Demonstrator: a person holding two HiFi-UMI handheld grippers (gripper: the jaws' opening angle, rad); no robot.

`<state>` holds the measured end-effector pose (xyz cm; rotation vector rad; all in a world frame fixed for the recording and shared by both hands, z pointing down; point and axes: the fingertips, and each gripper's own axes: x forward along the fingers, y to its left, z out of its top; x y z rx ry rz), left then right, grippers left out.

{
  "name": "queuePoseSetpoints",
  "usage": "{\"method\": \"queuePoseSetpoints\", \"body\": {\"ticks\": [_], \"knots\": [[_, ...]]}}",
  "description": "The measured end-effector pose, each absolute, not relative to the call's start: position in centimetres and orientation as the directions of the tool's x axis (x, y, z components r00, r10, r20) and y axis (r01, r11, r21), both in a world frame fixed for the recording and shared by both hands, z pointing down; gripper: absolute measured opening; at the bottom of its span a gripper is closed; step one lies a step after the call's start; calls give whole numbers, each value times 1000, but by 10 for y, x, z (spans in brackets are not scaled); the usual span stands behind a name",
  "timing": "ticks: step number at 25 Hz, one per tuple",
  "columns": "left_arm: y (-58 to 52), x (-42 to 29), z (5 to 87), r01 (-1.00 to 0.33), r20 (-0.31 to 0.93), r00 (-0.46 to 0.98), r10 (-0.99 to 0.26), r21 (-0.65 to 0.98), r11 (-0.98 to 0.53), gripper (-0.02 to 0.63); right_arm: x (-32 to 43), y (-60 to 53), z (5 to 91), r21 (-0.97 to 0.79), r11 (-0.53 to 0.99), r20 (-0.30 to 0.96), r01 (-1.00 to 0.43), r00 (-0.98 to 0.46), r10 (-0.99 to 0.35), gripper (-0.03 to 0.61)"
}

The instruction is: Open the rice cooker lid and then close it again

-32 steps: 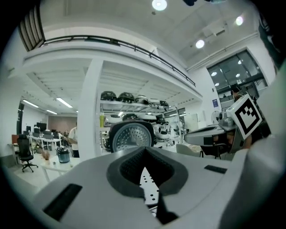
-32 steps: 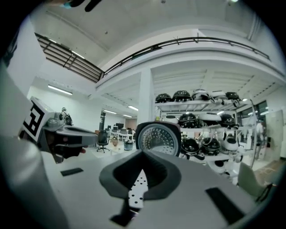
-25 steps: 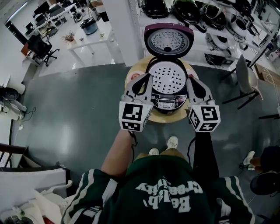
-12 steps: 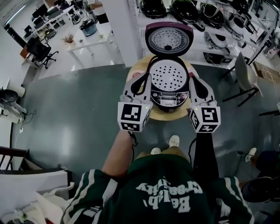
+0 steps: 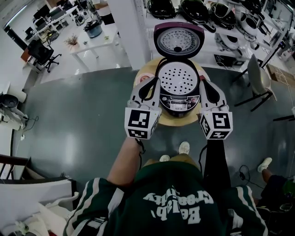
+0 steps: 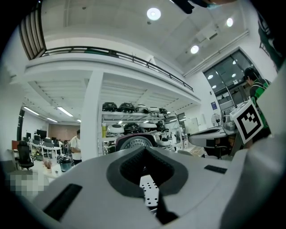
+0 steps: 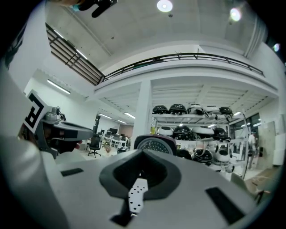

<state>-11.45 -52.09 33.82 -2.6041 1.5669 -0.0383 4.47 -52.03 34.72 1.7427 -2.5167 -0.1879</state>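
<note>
A: How do the claws stand?
B: The left claw (image 5: 154, 84) and the right claw (image 5: 203, 85) each have their jaws closed together, with nothing gripped.
A: Where's the rice cooker?
B: The rice cooker (image 5: 179, 94) sits between them on the round bench (image 5: 177, 122), with one claw close along each side. I can't tell whether they touch it. Its lid (image 5: 179, 40) stands raised beyond the claw tips.
A: Inside?
B: A perforated tray (image 5: 178, 79) covers the pot. Other cookers (image 5: 196, 10) sit on shelves beyond the lid.
</note>
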Motion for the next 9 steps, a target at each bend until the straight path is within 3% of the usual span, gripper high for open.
{"method": "queuePoseSetpoints", "body": {"ticks": [9], "knots": [[-519, -115, 343, -875, -23, 479, -877, -88, -476, -3, 44, -518, 348, 158, 344, 4, -926, -348, -938, 3]]}}
